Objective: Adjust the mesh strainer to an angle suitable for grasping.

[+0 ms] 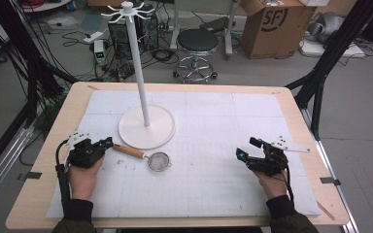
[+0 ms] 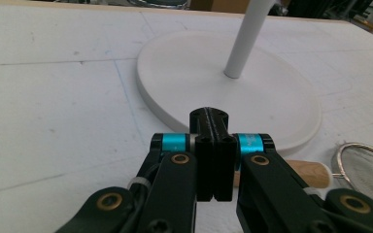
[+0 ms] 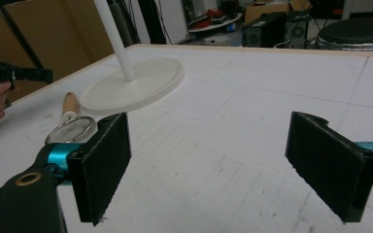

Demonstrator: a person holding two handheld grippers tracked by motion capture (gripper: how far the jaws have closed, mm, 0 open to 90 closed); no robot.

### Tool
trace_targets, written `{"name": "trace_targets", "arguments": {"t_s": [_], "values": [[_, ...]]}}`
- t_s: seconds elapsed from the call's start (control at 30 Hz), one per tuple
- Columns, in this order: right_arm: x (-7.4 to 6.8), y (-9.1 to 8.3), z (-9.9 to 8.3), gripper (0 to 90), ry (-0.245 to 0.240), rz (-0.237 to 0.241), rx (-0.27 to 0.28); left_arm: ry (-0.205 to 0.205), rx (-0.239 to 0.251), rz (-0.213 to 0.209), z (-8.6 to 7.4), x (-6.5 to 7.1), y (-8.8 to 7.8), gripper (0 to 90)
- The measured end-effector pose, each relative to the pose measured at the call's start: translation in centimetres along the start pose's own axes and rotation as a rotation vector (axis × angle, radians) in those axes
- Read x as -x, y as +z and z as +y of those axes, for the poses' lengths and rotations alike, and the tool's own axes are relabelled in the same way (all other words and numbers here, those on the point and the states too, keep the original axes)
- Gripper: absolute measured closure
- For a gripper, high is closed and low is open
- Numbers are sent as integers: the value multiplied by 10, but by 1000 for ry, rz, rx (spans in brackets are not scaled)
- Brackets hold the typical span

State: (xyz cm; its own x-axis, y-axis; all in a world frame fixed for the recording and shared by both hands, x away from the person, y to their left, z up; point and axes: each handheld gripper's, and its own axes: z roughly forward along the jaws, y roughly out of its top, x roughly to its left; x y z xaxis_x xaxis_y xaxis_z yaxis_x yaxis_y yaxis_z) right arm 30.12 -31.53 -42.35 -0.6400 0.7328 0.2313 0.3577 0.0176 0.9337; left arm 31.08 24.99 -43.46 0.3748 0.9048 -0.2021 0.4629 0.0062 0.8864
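Tongs first: your left gripper (image 1: pixel 108 142) has its jaws pressed together with nothing between them, tips sitting right by the butt end of the handle. In the left gripper view the wooden handle pokes out just behind and to the right of the closed jaws, so it looks near or touching but not clamped. Your right gripper (image 1: pixel 248 148) is spread wide over bare mat, well apart from everything.

So progress-wise, I'd say you're basically at the start. The small round wire-mesh strainer with the light wooden handle (image 1: pixel 148 157) is lying flat on the white gridded mat (image 1: pixel 213 184), just in front of the round base of the tall white hook stand (image 1: pixel 141 68), and nothing hangs on the hooks up top. My guess is the strainer goes up there, so grab, lift and hang are all left.

The strainer itself looks light: thin metal rim, fine mesh bowl facing up, handle pointing back toward your left hand (image 1: pixel 83 177). Can't tell if there's a hanging loop on it.
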Motion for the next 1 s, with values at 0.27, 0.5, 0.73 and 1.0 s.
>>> {"name": "trace_targets", "arguments": {"t_s": [0.27,0.5,0.73,1.0], "values": [[0,3,-1,163,-8,-2,-6,-38,-59,-45,0,-16,11,900],[0,2,0,178,-7,4,-3,-126,-141,-53,2,-34,22,900],[-1,4,-1,176,-12,4,-9,-166,-210,-51,-1,-39,31,900],[0,1,0,157,-5,-8,9,-151,-284,-65,-1,-24,38,900]]}}
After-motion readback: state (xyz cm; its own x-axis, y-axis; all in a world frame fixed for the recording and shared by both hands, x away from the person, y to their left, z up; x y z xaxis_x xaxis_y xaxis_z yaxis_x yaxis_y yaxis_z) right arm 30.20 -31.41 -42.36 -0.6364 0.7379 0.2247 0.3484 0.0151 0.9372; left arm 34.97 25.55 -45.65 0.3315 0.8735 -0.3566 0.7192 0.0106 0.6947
